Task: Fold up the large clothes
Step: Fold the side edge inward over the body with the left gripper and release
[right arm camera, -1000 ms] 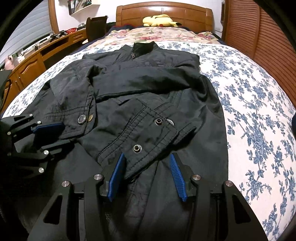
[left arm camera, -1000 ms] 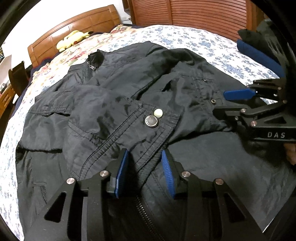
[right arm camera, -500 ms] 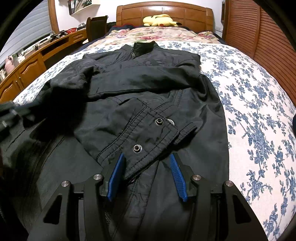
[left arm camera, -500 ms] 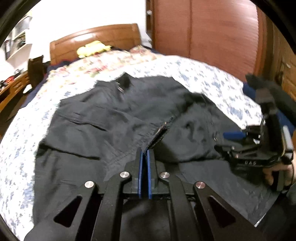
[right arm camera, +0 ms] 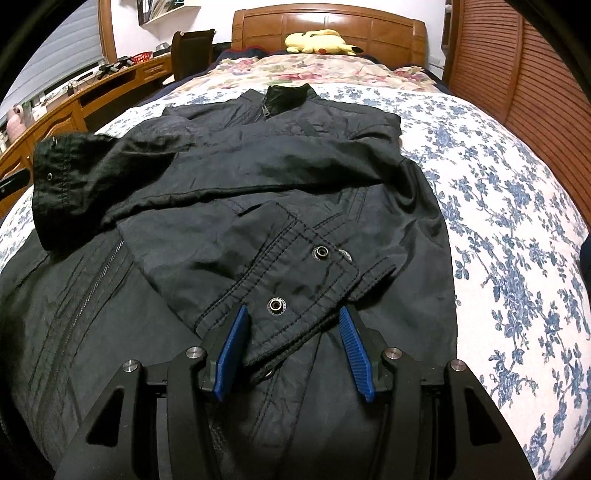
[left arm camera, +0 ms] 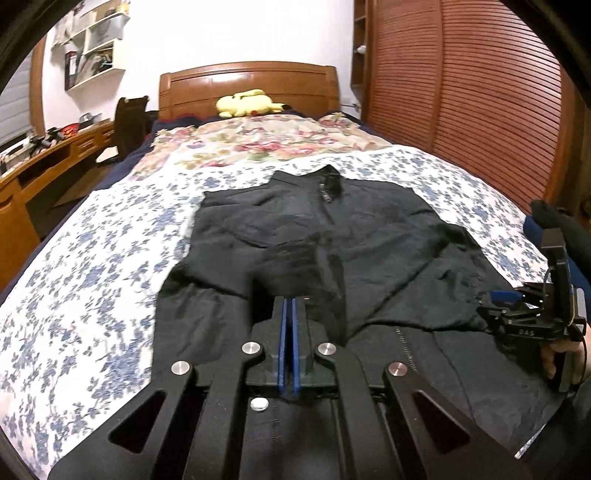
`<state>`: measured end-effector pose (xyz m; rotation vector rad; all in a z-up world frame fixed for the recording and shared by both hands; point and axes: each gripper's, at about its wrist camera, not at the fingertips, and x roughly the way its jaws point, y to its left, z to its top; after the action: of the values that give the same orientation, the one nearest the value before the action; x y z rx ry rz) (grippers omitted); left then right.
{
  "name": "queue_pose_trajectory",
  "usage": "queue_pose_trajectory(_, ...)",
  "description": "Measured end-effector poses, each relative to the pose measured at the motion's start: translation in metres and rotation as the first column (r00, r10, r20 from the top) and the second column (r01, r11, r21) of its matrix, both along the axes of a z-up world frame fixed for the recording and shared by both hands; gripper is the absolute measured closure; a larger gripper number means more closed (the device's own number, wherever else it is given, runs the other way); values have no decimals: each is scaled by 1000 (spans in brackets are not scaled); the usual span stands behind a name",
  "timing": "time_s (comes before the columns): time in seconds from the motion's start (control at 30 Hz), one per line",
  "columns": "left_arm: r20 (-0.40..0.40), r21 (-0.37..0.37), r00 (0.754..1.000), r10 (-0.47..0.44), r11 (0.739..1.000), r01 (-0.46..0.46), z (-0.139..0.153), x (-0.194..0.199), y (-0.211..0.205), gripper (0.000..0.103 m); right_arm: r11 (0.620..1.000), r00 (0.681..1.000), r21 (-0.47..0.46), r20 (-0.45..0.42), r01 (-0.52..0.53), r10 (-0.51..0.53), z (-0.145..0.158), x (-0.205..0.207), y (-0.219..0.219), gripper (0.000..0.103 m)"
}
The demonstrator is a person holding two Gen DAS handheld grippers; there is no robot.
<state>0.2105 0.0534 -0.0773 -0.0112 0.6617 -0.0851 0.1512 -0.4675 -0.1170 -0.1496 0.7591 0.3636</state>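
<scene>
Jacket (right arm camera: 258,192), one black piece, lies face up on the bed (right arm camera: 498,221), collar toward the headboard (right arm camera: 328,26). It has two sleeves. One sleeve cuff (right arm camera: 288,280) lies across the front, just before the right gripper (right arm camera: 291,354); two snap buttons show on this cuff. The right fingers (right arm camera: 231,352) are spread apart, one on each side of the cuff, and they grasp nothing. The other sleeve (right arm camera: 62,188) is lifted at the left side of the right wrist view. In the left wrist view the left gripper (left arm camera: 289,332) has its two blue fingers (left arm camera: 283,343) pressed together, with dark cloth at their tips; I cannot tell if cloth is really caught between them. One yellow plush toy (left arm camera: 247,103) rests against the headboard. One zipper (right arm camera: 99,273) runs down the jacket front.
</scene>
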Motion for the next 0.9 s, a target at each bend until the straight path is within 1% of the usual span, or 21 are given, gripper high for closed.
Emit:
queue_pose_trajectory(0.17,-2,11,1000,13,1000,-13,-1,-6,10,100,1000,1000,17,3,4,-5,1,3,-5,50)
queue_pose_trajectory(0.4,-10,-2,1000,-8,1000,8,-3,-12,15,99,999,1000,33,21,-10,9,9,1,-13,50)
queue_pose_trajectory(0.43,-10,-1,1000,-8,1000,8,-3,-12,16,98,999,999,32,28,-19,18,12,1,-13,50)
queue_pose_trajectory(0.47,-9,4,1000,-7,1000,7,-2,-13,16,96,999,999,25,36,-21,20,15,2,-14,50)
queue_pose_trajectory(0.5,-4,4,1000,-7,1000,7,-2,-14,16,88,1000,999,19,42,-16,15,18,4,-15,50)
queue_pose_trajectory(0.53,7,4,1000,-11,1000,11,0,-16,17,84,1000,999,14,43,-13,12,20,7,-17,50)
queue_pose_trajectory(0.6,21,12,1000,-14,1000,14,4,-20,16,83,1000,999,-4,47,-8,8,25,16,-20,50)
queue_pose_trajectory(0.67,41,2,999,-31,1000,31,8,-25,17,76,999,997,-40,72,3,0,29,27,-23,50)
queue_pose_trajectory(0.7,48,-9,998,-39,999,40,10,-26,17,71,997,997,-69,77,18,-13,30,35,-25,50)
queue_pose_trajectory(0.77,57,-26,997,-59,998,61,13,-30,17,69,994,997,-100,66,38,-32,32,52,-28,50)
queue_pose_trajectory(0.83,65,-31,996,-67,997,69,15,-32,17,64,991,998,-129,64,38,-30,34,68,-28,50)
queue_pose_trajectory(0.87,68,-33,995,-68,997,71,16,-33,18,61,988,997,-147,68,38,-29,35,76,-26,50)
queue_pose_trajectory(0.9,73,-36,995,-69,997,71,17,-33,18,51,986,997,-159,73,39,-28,36,84,-24,52)
